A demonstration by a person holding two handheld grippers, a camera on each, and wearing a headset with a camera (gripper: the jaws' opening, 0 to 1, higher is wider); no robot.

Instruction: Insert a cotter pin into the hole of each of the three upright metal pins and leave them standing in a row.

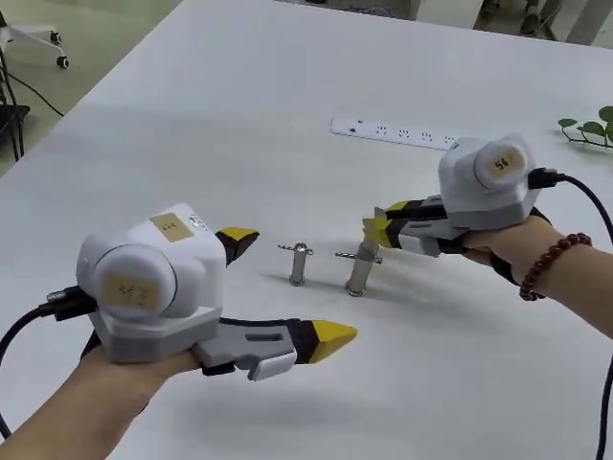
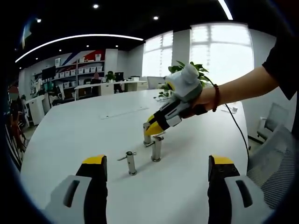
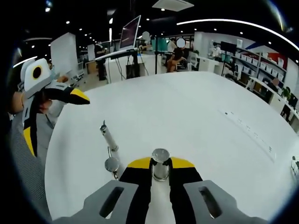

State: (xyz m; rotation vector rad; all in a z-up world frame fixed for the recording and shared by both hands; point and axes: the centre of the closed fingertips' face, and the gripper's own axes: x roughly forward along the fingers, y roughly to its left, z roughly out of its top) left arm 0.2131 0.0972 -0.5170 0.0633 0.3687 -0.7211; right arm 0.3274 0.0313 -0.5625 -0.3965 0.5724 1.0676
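Three short metal pins stand close together on the white table (image 1: 192, 125). The nearest pin (image 1: 298, 264) and the middle pin (image 1: 361, 270) each carry a thin cotter pin through the top. My right gripper (image 1: 375, 228) is shut on the third pin (image 3: 160, 162), whose round head shows between the jaws. That held pin (image 2: 146, 134) stands just behind the middle pin (image 2: 157, 148) and the near pin (image 2: 131, 162). My left gripper (image 1: 286, 286) is open wide and empty, its jaws a little short of the near pin.
A white power strip (image 1: 397, 132) lies further back on the table. A small green plant (image 1: 594, 127) sits at the far right edge. A cable (image 1: 586, 206) trails from the right gripper. Office desks and shelves stand beyond the table.
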